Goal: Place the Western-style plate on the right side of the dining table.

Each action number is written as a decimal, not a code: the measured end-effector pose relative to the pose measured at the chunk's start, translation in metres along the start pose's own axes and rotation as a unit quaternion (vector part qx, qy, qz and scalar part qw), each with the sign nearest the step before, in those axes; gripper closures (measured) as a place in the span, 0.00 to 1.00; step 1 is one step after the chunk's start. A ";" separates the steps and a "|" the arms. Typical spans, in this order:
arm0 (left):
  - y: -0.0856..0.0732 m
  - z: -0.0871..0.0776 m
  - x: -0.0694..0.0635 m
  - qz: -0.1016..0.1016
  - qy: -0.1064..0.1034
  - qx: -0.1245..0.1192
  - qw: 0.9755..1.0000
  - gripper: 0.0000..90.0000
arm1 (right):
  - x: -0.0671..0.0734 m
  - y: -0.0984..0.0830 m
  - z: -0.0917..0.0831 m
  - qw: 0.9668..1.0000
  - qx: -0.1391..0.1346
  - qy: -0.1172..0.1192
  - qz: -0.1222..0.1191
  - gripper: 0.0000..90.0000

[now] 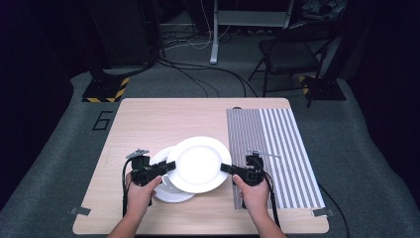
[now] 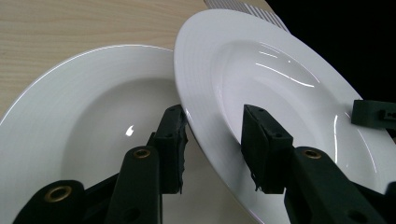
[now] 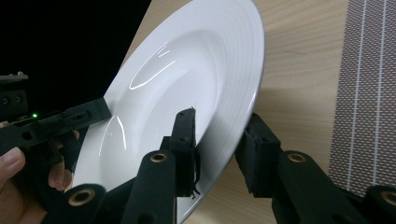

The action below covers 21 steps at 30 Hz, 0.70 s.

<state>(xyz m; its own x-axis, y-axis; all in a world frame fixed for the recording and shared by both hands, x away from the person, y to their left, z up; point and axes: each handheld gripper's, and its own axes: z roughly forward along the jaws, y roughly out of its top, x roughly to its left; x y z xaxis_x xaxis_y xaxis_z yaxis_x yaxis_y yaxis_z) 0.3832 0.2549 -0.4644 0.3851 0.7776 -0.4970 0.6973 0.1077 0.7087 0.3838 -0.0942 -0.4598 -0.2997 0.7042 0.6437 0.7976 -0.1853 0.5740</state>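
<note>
step: I carry the top plate (image 1: 199, 163) | left gripper (image 1: 168, 166) pinches its left rim, right gripper (image 1: 225, 168) its right rim | plate hangs tilted over the lower plate (image 1: 171, 193) | tip: I keep both rims level, lift clear before moving sideways

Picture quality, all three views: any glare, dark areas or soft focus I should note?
High view: room dark around the lit table, upper plate nearly blown out white. Left gripper view: streak glare on the upper plate, a small glint on the lower plate, near jaws soft. Right gripper view: glare streaks on the plate, black background, striped mat sharp.
</note>
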 end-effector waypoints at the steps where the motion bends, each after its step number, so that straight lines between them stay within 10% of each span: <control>1: 0.000 0.002 -0.001 -0.003 -0.001 -0.003 1.000 0.67 | 0.000 0.000 -0.001 1.000 0.000 -0.001 0.004 0.77; 21: 0.007 0.020 -0.016 0.016 -0.027 0.013 0.999 0.68 | -0.010 -0.003 -0.025 0.999 -0.031 -0.023 0.012 0.76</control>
<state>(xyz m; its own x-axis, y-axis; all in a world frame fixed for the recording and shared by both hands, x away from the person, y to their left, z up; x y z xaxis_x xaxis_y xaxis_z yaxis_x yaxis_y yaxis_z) 0.3937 0.2311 -0.4613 0.4386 0.7455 -0.5019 0.6997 0.0672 0.7113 0.3710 -0.1176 -0.4557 -0.2563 0.7295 0.6342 0.7700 -0.2426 0.5902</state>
